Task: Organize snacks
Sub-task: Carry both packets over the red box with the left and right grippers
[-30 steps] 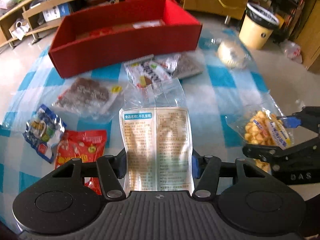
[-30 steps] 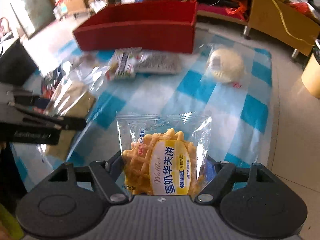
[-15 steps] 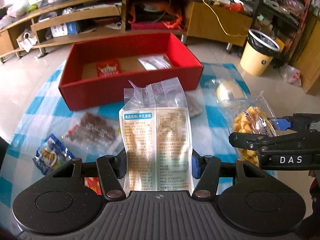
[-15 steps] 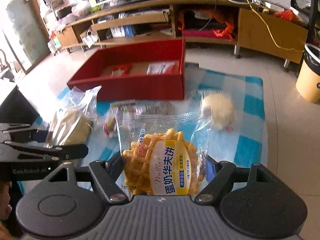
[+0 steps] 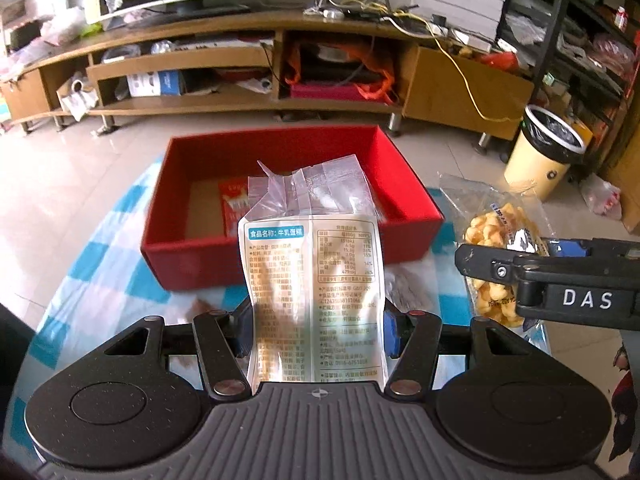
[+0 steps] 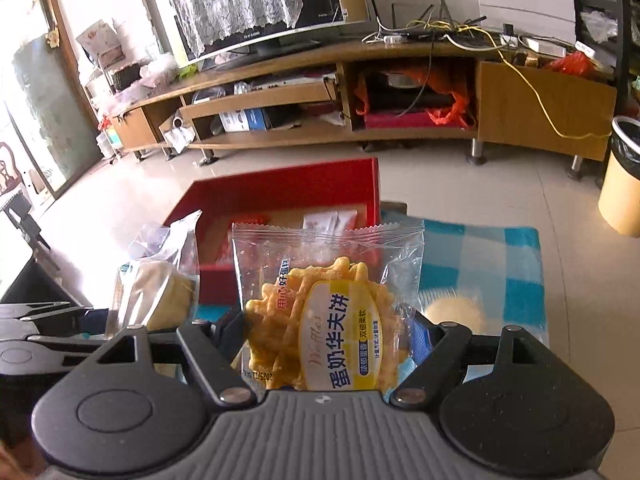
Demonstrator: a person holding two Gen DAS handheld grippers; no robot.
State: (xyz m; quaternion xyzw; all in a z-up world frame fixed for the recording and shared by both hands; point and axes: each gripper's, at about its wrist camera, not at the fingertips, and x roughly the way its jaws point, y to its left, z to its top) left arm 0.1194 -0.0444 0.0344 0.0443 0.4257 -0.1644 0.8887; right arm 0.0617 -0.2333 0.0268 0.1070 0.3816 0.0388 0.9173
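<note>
Pinching pale printed cake packet (image 5: 312, 304) in my left gripper (image 5: 314, 330), clear yellow waffle packet (image 6: 326, 320) in my right gripper (image 6: 326, 344); open red cardboard box (image 5: 412, 220) just ahead, below both.

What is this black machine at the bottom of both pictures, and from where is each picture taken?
It is no robot: a person holds a two-finger gripper in each hand, and a camera on each looks forward along its jaws. In the left wrist view, the left gripper is shut on a cake packet. In the right wrist view, the right gripper is shut on a waffle packet. Ahead, on a blue checked cloth, stands a red box with a few packets already inside.
</note>
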